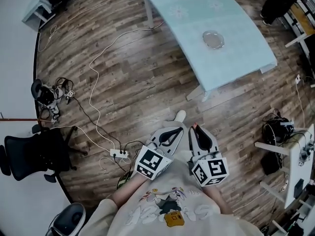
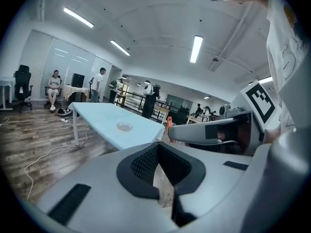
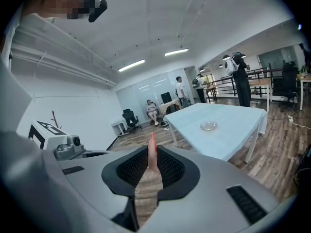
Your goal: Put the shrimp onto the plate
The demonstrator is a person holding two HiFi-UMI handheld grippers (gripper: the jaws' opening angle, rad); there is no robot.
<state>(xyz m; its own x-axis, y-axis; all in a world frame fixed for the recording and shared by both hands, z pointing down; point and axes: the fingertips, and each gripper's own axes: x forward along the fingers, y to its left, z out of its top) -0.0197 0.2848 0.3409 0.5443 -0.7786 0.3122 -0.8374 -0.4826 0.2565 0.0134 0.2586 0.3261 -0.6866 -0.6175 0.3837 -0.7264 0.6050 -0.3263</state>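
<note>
Right gripper view — right tool [image 3: 151,159] clamps shrimp [image 3: 152,147]; plate [image 3: 209,125] well apart.

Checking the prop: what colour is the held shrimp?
Shrimp: pink-orange, redder tip; best in right gripper view.

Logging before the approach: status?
Left tongs shut, empty. Right tongs shut on shrimp. Plate bare on table, far ahead. Floor cable off left, not in path.
</note>
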